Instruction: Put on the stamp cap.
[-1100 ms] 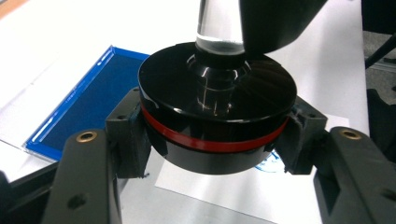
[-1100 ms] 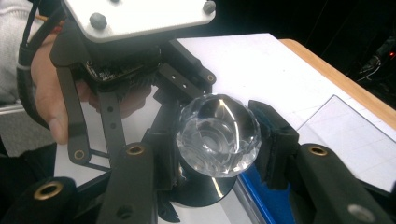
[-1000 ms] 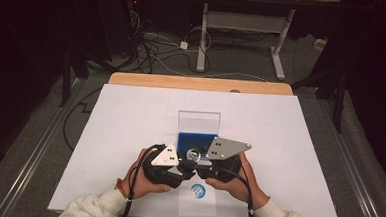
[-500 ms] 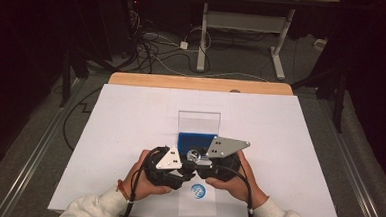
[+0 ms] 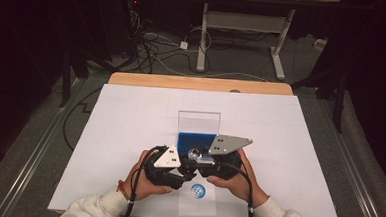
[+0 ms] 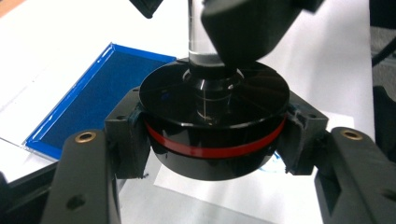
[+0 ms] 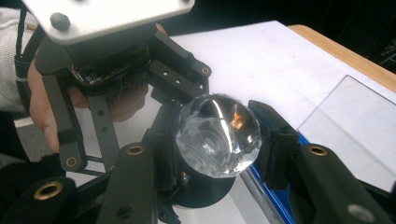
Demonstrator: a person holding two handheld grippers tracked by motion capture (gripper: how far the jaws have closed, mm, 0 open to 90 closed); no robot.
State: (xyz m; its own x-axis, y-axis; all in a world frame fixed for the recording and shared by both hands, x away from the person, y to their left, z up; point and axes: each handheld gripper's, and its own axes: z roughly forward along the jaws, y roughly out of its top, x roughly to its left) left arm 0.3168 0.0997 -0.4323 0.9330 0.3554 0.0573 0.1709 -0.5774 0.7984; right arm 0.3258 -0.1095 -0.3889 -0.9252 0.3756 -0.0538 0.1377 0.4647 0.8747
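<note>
White paper covers the table, cables trailing on the dark floor beyond. From above, both hands meet at the near middle: the left gripper and right gripper hold one piece just near of the blue tray, whose clear lid stands upright on the far side.

Left gripper view: its jaws pinch a black base with a red band, a clear stem rising from its middle.

Right gripper view: its jaws clamp the crystal ball above that base.

Ball and base look joined, or are being parted; nothing sits in the tray yet.
</note>
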